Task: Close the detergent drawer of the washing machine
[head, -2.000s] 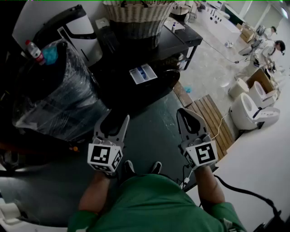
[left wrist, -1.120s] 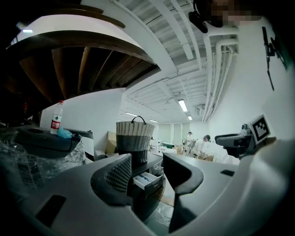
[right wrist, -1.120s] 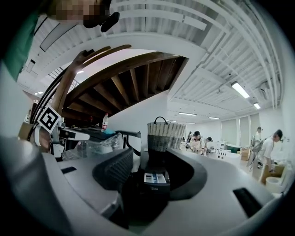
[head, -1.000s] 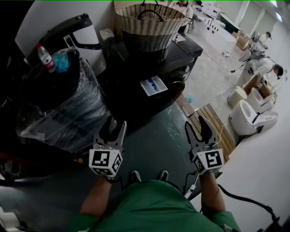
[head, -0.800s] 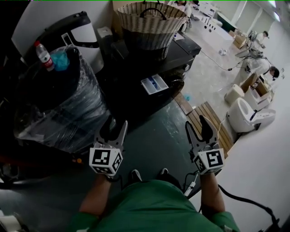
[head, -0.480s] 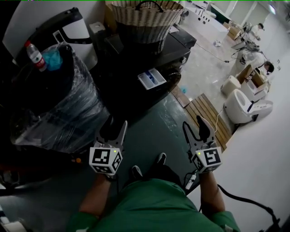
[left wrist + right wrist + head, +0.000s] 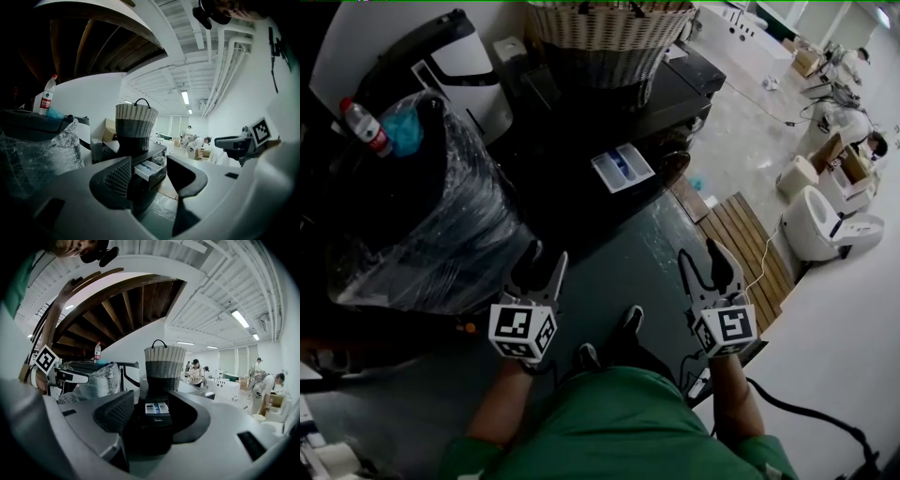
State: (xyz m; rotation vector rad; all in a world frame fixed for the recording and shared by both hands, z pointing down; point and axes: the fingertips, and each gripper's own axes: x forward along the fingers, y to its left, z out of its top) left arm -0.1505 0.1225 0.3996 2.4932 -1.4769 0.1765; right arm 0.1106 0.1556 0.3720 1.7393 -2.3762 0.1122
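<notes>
Left claw (image 7: 542,258) and right claw (image 7: 706,253) are gaping wide and empty, well short of the detergent drawer (image 7: 622,169) jutting from the washing machine's (image 7: 670,94) top front edge, seen head-on only in the right gripper view.

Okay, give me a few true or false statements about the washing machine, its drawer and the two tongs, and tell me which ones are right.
1. The detergent drawer is pulled out of the washing machine. True.
2. The right tongs grip the detergent drawer. False: their jaws stand apart with nothing between them, well short of the drawer.
3. A wicker basket stands on top of the washing machine. True.
4. The left tongs hold a water bottle. False: they are open and empty; the water bottle stands on the plastic-wrapped bundle at the left.
</notes>
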